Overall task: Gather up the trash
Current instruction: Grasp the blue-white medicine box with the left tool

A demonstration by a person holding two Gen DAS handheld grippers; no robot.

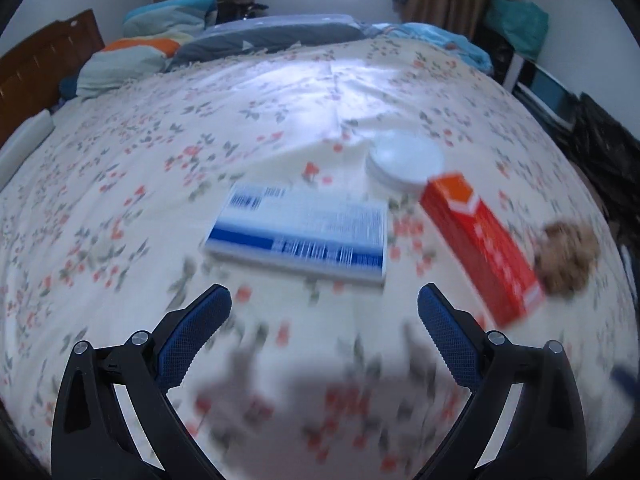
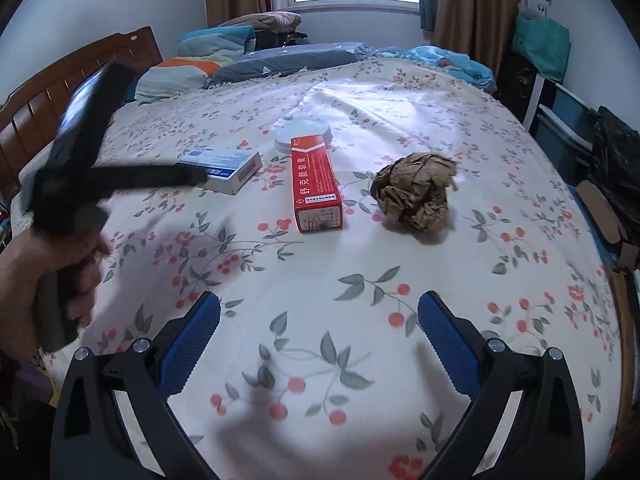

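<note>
Both tongs stand wide with nothing between their blue pads: the left gripper [image 1: 324, 304] hangs over the flowered bed sheet [image 2: 360, 320] just short of the blue-and-white box [image 1: 300, 236], and the right gripper [image 2: 319, 308] hangs over bare sheet near the bed's foot edge. Across the middle of the bed lie, from the headboard side toward the far side edge, the blue-and-white box [image 2: 224, 168], the red carton [image 2: 316, 184] with its far end against a white round lid [image 2: 304, 132], and the crumpled brown paper ball [image 2: 414, 196], apart from the carton. Seen from the right wrist, the left hand [image 2: 44, 276] grips its blurred tool above the sheet's headboard side.
</note>
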